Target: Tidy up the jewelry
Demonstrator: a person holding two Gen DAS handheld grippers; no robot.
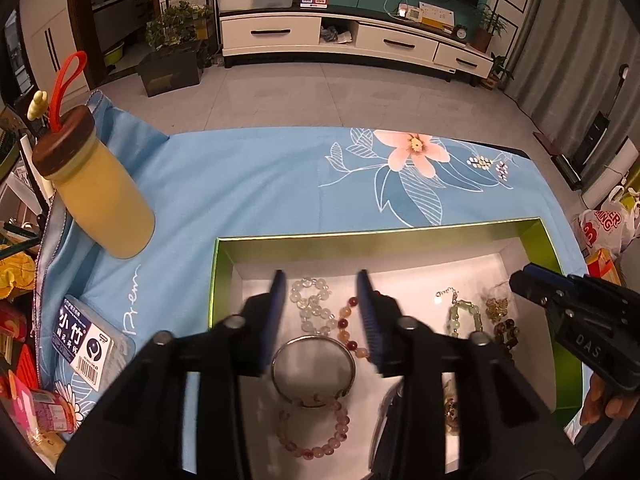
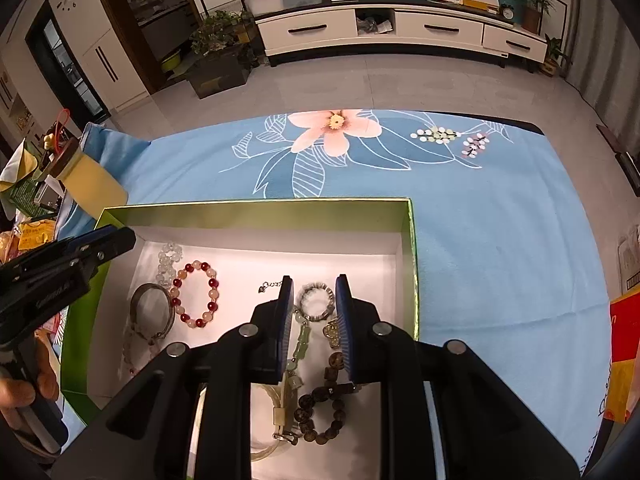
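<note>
Evidently sorting: left tongs (image 1: 322, 316) gape, empty, over the plain silver metal bangle (image 1: 313, 372), lower centre. Right tongs (image 2: 314, 322) stand narrowly parted, gripping nothing, above the pale green jade-bead bracelet (image 2: 301, 344) in the white-lined green box (image 2: 256, 210).

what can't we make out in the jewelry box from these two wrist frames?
- Left wrist view: near edge of the box and jewelry at lower right, hidden by the left gripper.
- Right wrist view: lower part of the green bracelet, behind the right gripper.
- Silver bangle beneath: blurred.
</note>
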